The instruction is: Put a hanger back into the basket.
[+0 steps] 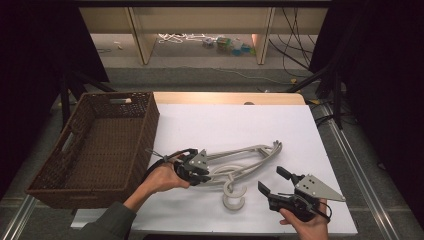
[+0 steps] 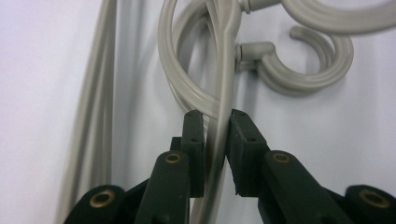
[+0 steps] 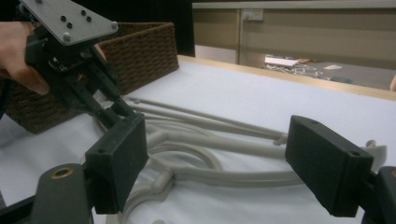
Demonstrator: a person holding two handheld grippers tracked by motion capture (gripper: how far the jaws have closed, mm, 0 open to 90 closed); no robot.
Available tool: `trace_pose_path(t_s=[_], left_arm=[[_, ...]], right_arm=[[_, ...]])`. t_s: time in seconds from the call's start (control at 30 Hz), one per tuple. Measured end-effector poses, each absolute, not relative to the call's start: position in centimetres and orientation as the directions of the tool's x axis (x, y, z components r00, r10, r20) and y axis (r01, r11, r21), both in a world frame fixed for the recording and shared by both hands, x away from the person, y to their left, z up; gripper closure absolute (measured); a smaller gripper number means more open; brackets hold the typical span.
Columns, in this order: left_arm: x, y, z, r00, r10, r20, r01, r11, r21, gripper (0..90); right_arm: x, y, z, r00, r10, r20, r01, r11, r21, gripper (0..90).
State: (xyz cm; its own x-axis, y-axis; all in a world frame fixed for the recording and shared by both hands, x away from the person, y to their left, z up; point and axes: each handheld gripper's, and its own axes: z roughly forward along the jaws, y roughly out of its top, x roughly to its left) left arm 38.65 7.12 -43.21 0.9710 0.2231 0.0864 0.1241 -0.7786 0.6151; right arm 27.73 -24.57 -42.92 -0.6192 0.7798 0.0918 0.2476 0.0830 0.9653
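**Left gripper on the hangers, right one waiting**

My left gripper (image 1: pixel 196 169) has its jaws closed narrow on a thin bar of the grey hangers (image 1: pixel 245 161); in the left gripper view the pads (image 2: pixel 194 140) press this bar from both sides, near a round hook (image 2: pixel 299 70). My right gripper (image 1: pixel 274 184) stands wide and holds nothing, and in its own view the hangers (image 3: pixel 210 140) lie just ahead of the jaws.

The hangers lie at the near middle of the table (image 1: pixel 225 120), their long axis going from near left, where I grip them, to far right. The left hand (image 1: pixel 161 178) is the nearer one, in fact already on them; the right hand (image 1: pixel 306 225) is just beside the hook end, apart from it. The basket (image 1: pixel 100 145) stands to the left, touching the table edge, so I judge the coming move must carry the long bundle leftwards, and its far end may drag.

The surface is a white flat cover. Behind the table there are wooden shelves (image 1: pixel 200 25), cables and dark curtains.
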Motion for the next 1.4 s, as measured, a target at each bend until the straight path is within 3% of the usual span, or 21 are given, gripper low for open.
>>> trace_pose_path(t_s=[0.23, 0.57, 0.77, 1.1, 1.4], left_arm=[[38.9, 7.8, -41.6, 0.959, 0.252, 0.13, 0.113, -0.759, 0.642, 81.5], [38.7, 8.8, -39.3, 0.937, 0.324, 0.13, 0.129, -0.669, 0.732, 82.1], [38.5, 10.0, -37.3, 0.924, 0.379, 0.048, 0.188, -0.562, 0.805, 82.1], [37.2, 12.4, -32.6, 0.902, 0.426, -0.069, 0.279, -0.454, 0.846, 82.1], [35.9, 15.6, -28.5, 0.885, 0.465, -0.025, 0.26, -0.449, 0.855, 82.1]], right_arm=[[27.9, -26.1, -42.6, -0.57, 0.813, 0.122, 0.248, 0.028, 0.968, 21.5], [27.9, -25.8, -42.8, -0.582, 0.804, 0.123, 0.259, 0.04, 0.965, 21.0], [27.9, -25.7, -42.9, -0.58, 0.806, 0.119, 0.261, 0.045, 0.964, 20.9], [27.9, -25.7, -42.9, -0.581, 0.805, 0.123, 0.263, 0.043, 0.964, 20.5], [27.8, -25.7, -43.0, -0.576, 0.809, 0.119, 0.288, 0.065, 0.955, 20.4]])
